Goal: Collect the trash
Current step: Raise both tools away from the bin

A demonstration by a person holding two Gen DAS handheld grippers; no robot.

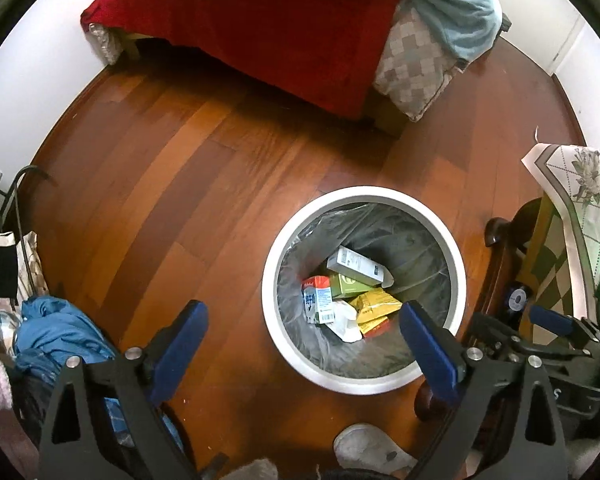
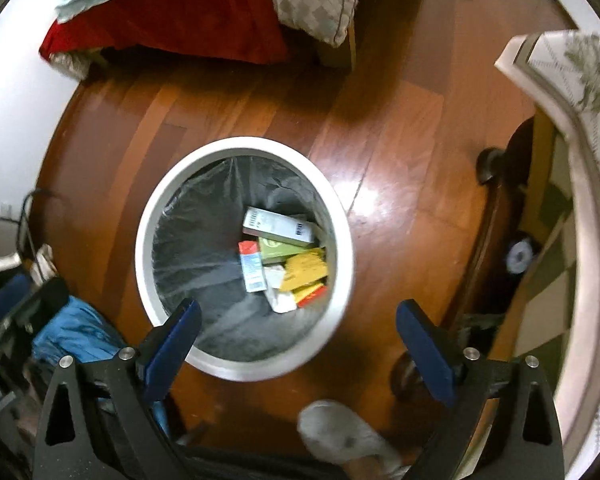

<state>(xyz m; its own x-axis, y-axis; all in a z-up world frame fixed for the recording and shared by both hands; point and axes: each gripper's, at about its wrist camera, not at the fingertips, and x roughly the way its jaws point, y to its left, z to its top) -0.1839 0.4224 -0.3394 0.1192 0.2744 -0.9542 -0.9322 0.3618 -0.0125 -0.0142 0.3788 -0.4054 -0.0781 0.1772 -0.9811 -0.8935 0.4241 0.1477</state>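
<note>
— Fingers first: how do they stand?
— Both pairs are spread wide with nothing between them. The left gripper [image 1: 304, 322] hangs above the floor with its right finger over the near rim of the trash bin [image 1: 274, 256]; the right gripper [image 2: 298, 322] hangs over the bin's near edge.
— And the trash?
— Inside the bin, on the liner: a red-and-white carton [image 1: 317, 299], a crumpled white wrapper [image 1: 346, 320], yellow boxes [image 1: 376, 306], a green box [image 1: 348, 284] and a white box [image 1: 358, 266] lying on top at the far side.
— What is around it?
— A grey slipper [image 2: 336, 428] nearest, blue clothing [image 1: 56, 332] to the left, a cloth-covered table [image 1: 580, 200] on the right. Beyond the wooden floor [image 1: 180, 168] is a bed with a red cover [image 1: 280, 40] and a checked pillow [image 1: 412, 68].
</note>
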